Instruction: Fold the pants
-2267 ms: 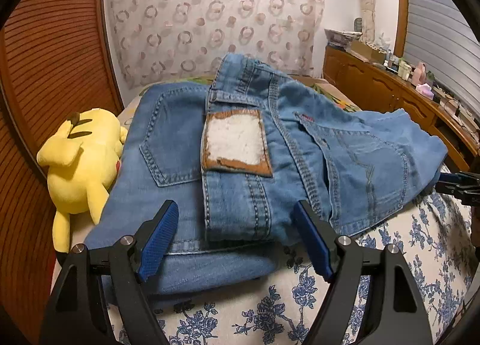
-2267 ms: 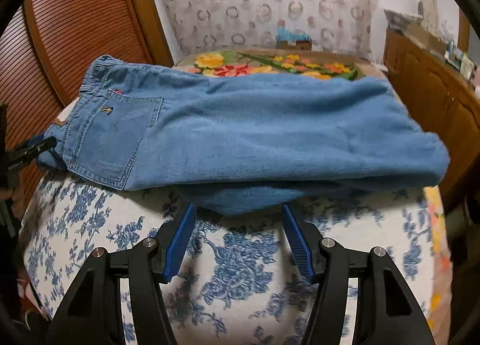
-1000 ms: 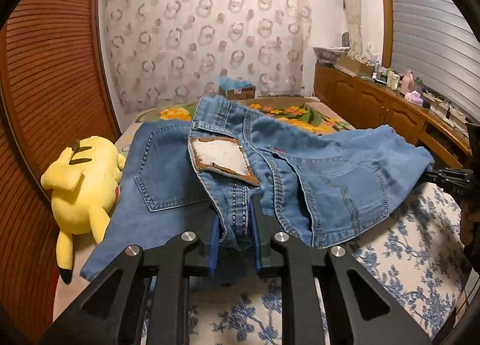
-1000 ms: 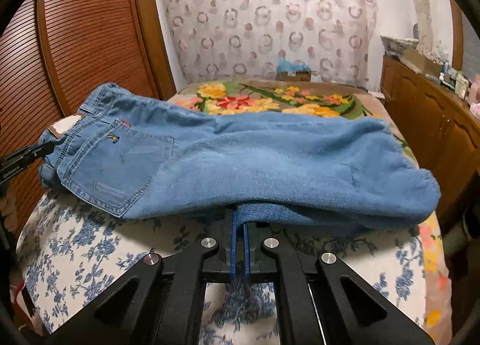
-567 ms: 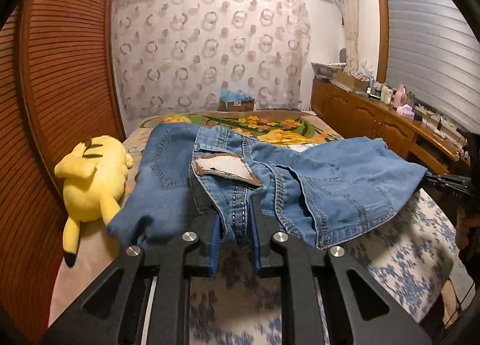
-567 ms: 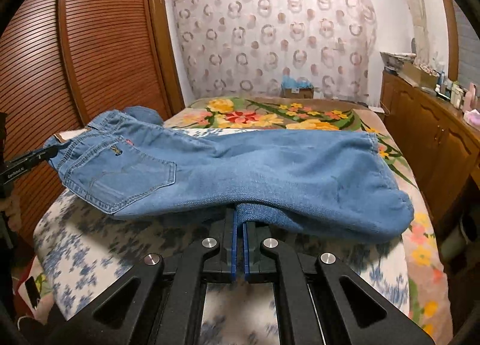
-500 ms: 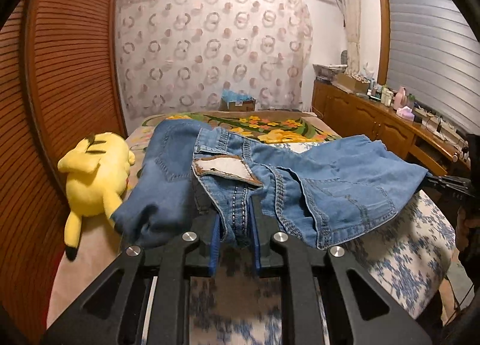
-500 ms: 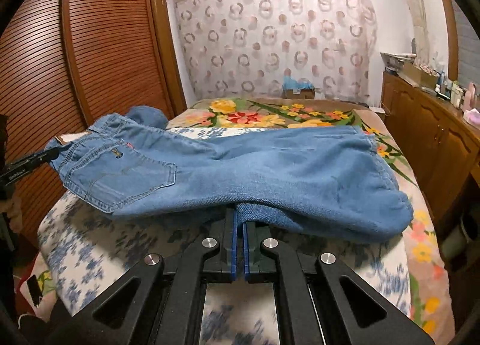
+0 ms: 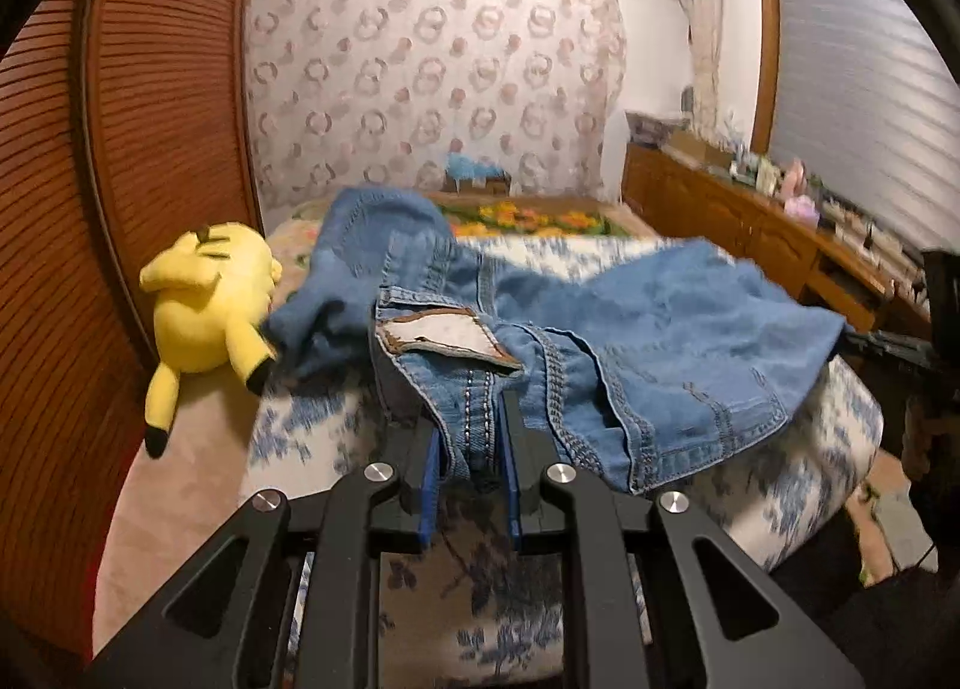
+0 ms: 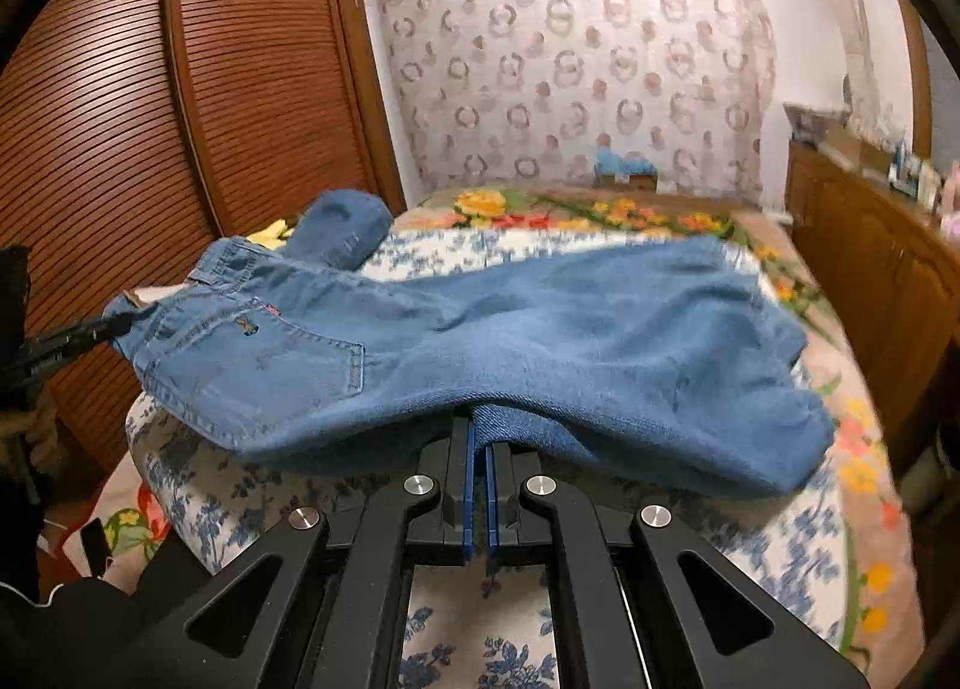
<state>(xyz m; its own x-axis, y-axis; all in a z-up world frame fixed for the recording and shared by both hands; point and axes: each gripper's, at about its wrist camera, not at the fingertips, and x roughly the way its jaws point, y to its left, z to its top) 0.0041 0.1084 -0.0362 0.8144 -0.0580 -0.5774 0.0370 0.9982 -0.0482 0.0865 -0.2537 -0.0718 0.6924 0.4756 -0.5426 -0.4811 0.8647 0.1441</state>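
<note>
Covering the bed is a white quilt with blue flowers [image 9: 798,485], and a bright blanket with orange and yellow flowers [image 10: 606,215] lies at the far end. Brown slatted wooden wardrobe doors [image 10: 120,107] stand on the left. A pale curtain with ring shapes [image 9: 432,77] hangs on the far wall, and a long brown wooden cabinet [image 9: 738,227] with small things on top runs along the right.

The pair of blue denim jeans [image 10: 570,329] lies across the near part of the bed, partly lifted. The left hand-held gripper [image 9: 471,449] is clamped on the waistband, just below the brown and white label. The right hand-held gripper [image 10: 480,479] is closed tight on a fold of the leg cloth at the near edge.

A second ago, one jeans leg lay flat to the left, next to the yellow plush toy with black-tipped ears [image 9: 207,299]. Now that leg is bunched up in a hump on the far side, and the jeans have slid toward the near edge. More of the quilt shows beyond them.

Count: one pair of jeans, one plush toy, two hand-held grippers, one bed.
</note>
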